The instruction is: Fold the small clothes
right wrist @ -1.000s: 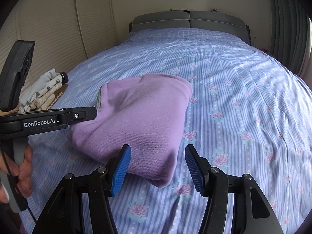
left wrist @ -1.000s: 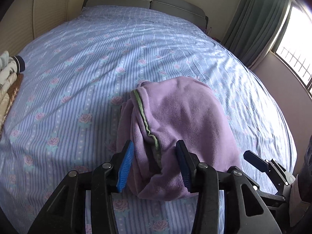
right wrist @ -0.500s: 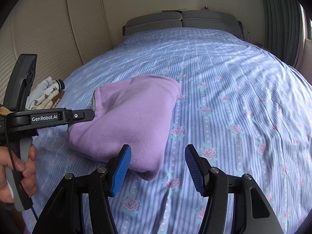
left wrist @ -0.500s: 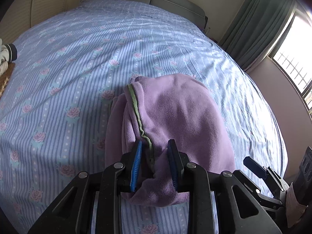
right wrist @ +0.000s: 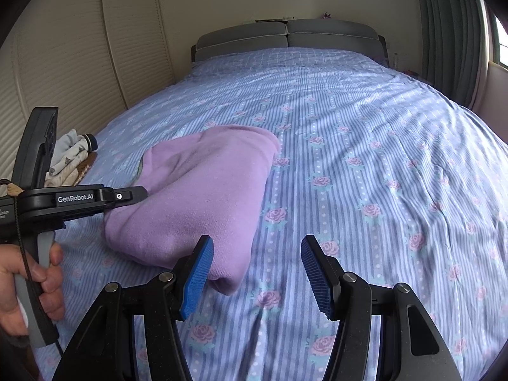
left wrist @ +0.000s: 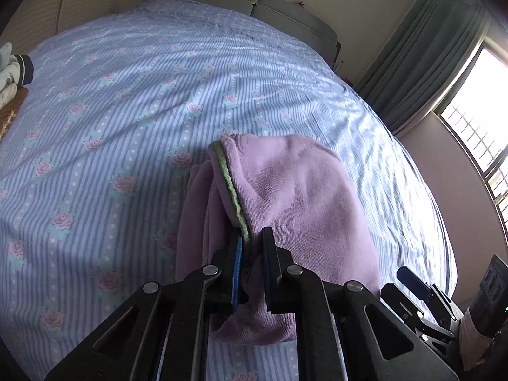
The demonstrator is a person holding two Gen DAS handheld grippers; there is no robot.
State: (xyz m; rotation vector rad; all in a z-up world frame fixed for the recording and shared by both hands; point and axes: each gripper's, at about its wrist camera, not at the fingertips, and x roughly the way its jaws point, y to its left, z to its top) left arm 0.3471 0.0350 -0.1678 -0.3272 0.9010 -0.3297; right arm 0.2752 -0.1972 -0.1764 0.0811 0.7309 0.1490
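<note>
A folded purple garment (left wrist: 295, 197) with a green-trimmed edge lies on the blue striped, rose-print bed (left wrist: 127, 101). My left gripper (left wrist: 252, 247) is shut on the garment's near green-trimmed edge. In the right wrist view the garment (right wrist: 206, 187) lies left of centre, with the left gripper (right wrist: 139, 192) pinching its left side. My right gripper (right wrist: 255, 266) is open and empty, just above the sheet at the garment's near right corner. It also shows in the left wrist view (left wrist: 412, 281) at the lower right.
A pile of light clothes (right wrist: 71, 155) lies at the bed's left edge, also in the left wrist view (left wrist: 12, 70). A grey headboard (right wrist: 285, 36) stands at the far end. Curtains (left wrist: 422, 57) and a window (left wrist: 479, 111) are on the right.
My left gripper has closed from open onto the garment's green-trimmed edge. My right gripper has drifted right, off the garment's corner, still open.
</note>
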